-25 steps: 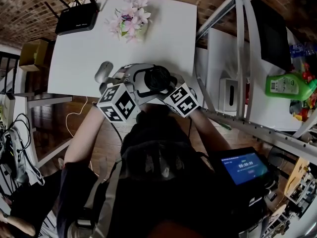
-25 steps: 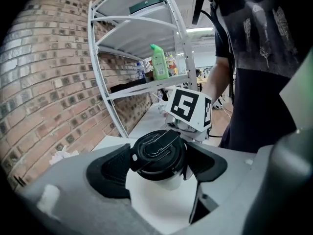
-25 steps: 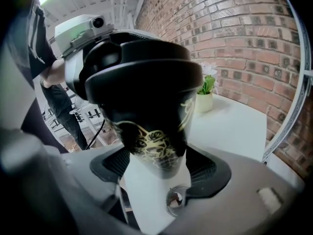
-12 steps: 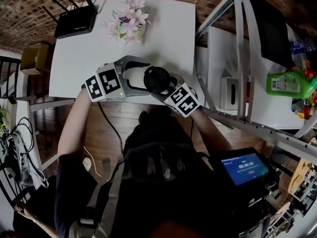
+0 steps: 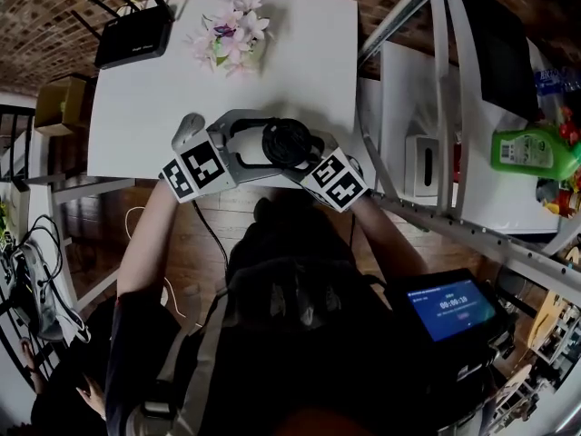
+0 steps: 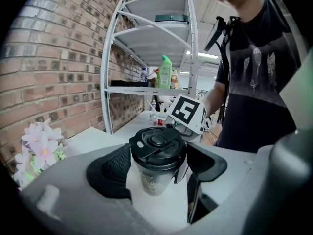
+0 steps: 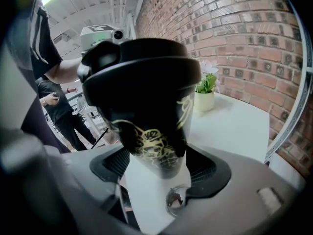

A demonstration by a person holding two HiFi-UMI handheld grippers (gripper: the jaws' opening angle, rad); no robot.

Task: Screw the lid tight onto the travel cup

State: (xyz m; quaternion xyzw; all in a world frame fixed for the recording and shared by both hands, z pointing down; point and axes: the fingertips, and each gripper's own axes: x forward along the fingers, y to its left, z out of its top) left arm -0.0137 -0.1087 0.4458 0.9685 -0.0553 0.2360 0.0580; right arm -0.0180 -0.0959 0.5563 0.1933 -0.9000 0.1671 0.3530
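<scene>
- The travel cup (image 7: 155, 131), black with a gold pattern, is upright between your two claws, above the near edge of the white table (image 5: 145, 98). No view shows whether its base rests on the table.
- The black lid (image 6: 157, 143) sits on top of the cup, level, with its flip tab facing up.
- Your left claw (image 6: 159, 163) is closed on the lid. The left gripper view shows one ribbed pad against each side of the rim.
- Your right claw (image 7: 159, 168) is clamped lower down on the cup's body. The tapered wall fills the gap between both pads in the right gripper view.
- The two claws come at the cup from opposite sides. In the left gripper view, the marker cube (image 6: 188, 112) of the right one shows just behind the lid.
- At the far edge of the table, well apart from the cup, is a pot of pale pink flowers (image 5: 231, 39). To their left is a black router (image 5: 134, 34) with its antennas up.
- A brick wall (image 7: 244, 33) runs behind the table.
- To your right is a white shelf rack (image 5: 436, 80), with a green bottle (image 5: 531, 153) lying on it.
</scene>
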